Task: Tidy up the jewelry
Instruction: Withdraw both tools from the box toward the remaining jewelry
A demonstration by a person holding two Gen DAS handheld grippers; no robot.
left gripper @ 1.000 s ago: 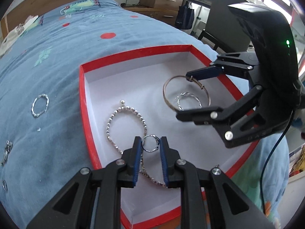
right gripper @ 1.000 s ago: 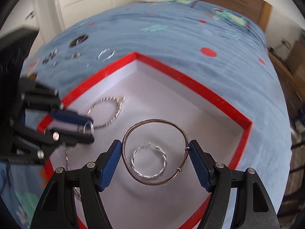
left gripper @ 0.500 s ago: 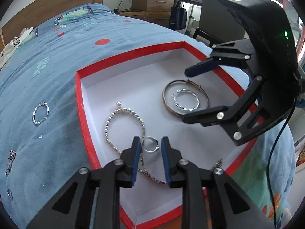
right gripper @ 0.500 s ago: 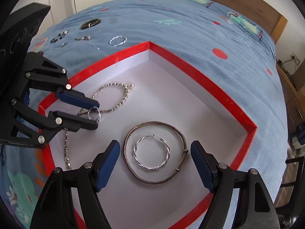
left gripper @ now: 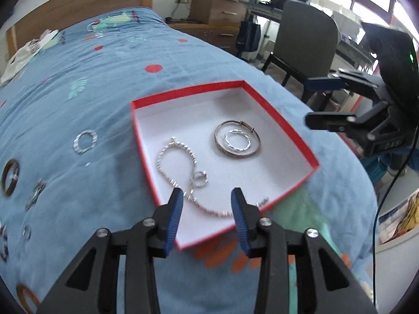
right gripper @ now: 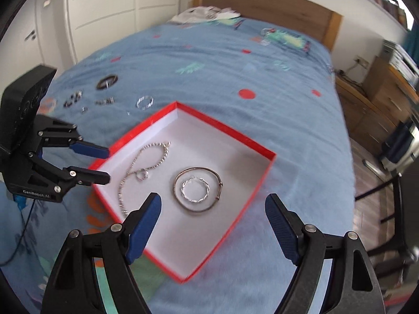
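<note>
With a small ring and bangle laid in the red-rimmed box, both grippers' fingers, lately widening, are spread empty; the twisted hoop on the bed is judged next.

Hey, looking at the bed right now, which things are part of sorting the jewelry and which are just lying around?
Part of the job:
red box
bangle
twisted hoop
bead chain
small ring
loose pieces on the bedspread

Just lying about:
chair
drawers
white cloth

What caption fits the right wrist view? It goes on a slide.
Both open claws, left and right, hang empty above a red-rimmed box holding a bangle, hoop, chain and ring.
</note>
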